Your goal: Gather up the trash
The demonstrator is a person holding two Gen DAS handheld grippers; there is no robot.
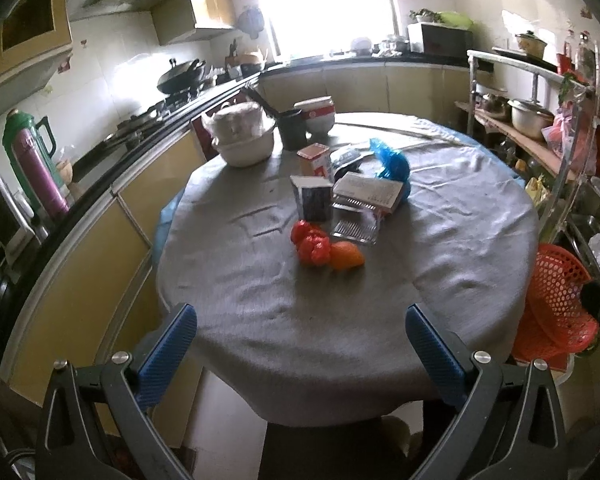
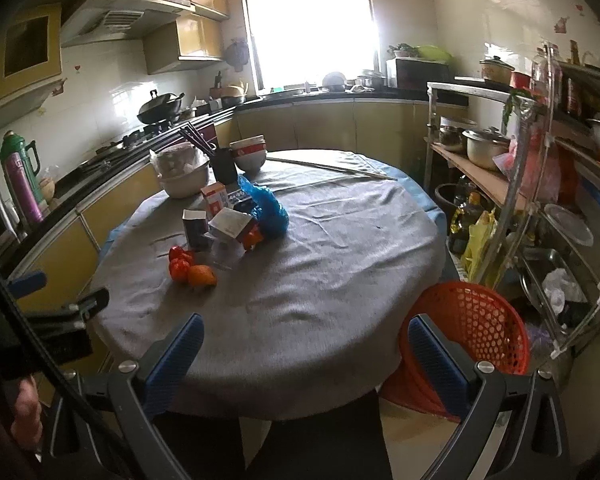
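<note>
You are at the start of the job: nothing is picked up yet, and both pairs of tongs hang short of the near edge of the desk (image 1: 440, 216). Your left tongs (image 1: 301, 330) are spread wide and hold nothing; your right tongs (image 2: 305, 340) are spread the same way, also bare.

The trash sits in one cluster well ahead of both tongs, around the middle of the desk. Nearest your left tongs lie a crumpled red wrapper (image 1: 310, 242) and an orange piece (image 1: 346, 256), touching each other. Just beyond them stand a dark small carton (image 1: 314, 200), a clear plastic tray (image 1: 356, 226) and a flat white box (image 1: 370, 192), with a blue plastic bag (image 1: 392, 160) and a red-and-white carton (image 1: 316, 160) farther back. The bowls (image 1: 244, 136) at the far side look like dishes, not trash.

The orange basket (image 2: 476, 320) stands beside the desk, just ahead of your right tongs, and is likely where the trash goes.

Next, I judge you should reach forward over the desk with the left tongs, come down on the red wrapper, and close on it before carrying it across to the basket.
</note>
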